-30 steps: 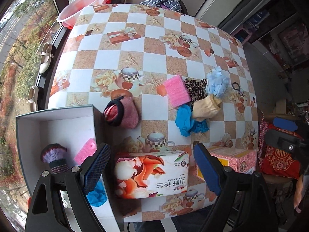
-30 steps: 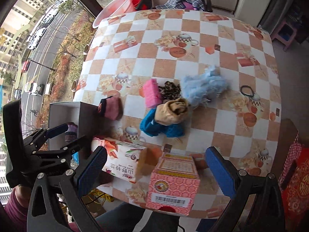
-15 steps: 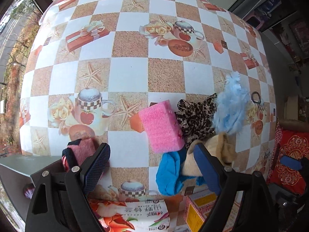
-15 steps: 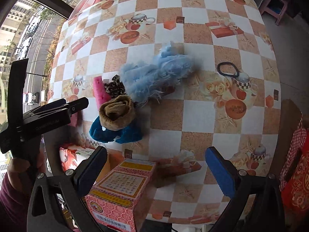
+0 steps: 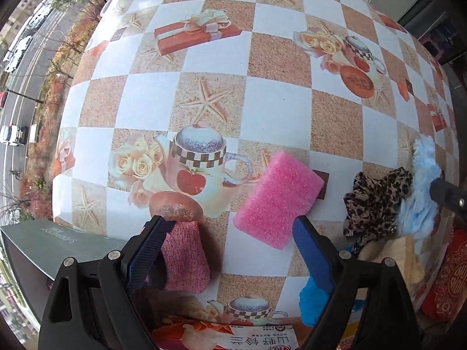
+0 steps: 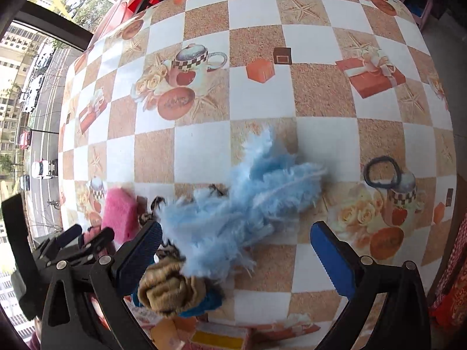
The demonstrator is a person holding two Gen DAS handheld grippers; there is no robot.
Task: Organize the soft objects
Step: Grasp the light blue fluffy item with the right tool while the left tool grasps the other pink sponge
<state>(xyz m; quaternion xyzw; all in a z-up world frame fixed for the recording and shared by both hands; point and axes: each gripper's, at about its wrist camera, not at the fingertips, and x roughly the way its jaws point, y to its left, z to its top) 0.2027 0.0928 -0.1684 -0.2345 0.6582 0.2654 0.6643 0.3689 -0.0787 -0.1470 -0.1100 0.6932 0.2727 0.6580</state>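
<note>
My left gripper [image 5: 230,239] is open, low over the checked table. A pink knit sock [image 5: 185,258] lies just inside its left finger, and a pink sponge [image 5: 278,201] lies by its right fingertip. A leopard-print cloth [image 5: 376,201], a blue feathery piece [image 5: 420,192], a tan sock [image 5: 405,259] and a blue cloth [image 5: 313,303] lie to the right. My right gripper [image 6: 236,240] is open over the blue feathery piece [image 6: 251,201]. The tan sock [image 6: 172,288] sits under its left finger, with the pink sponge [image 6: 119,214] and my left gripper [image 6: 87,237] further left.
A grey box [image 5: 49,242] stands at the table's near left edge. A tissue pack [image 5: 233,338] lies at the near edge. A black hair tie [image 6: 382,172] lies on the table to the right. A pink carton [image 6: 216,337] sits below the right gripper.
Both grippers have moved forward and down toward the table. The left now sits between the pink sock and pink sponge; the right is now over the blue feathery piece.
</note>
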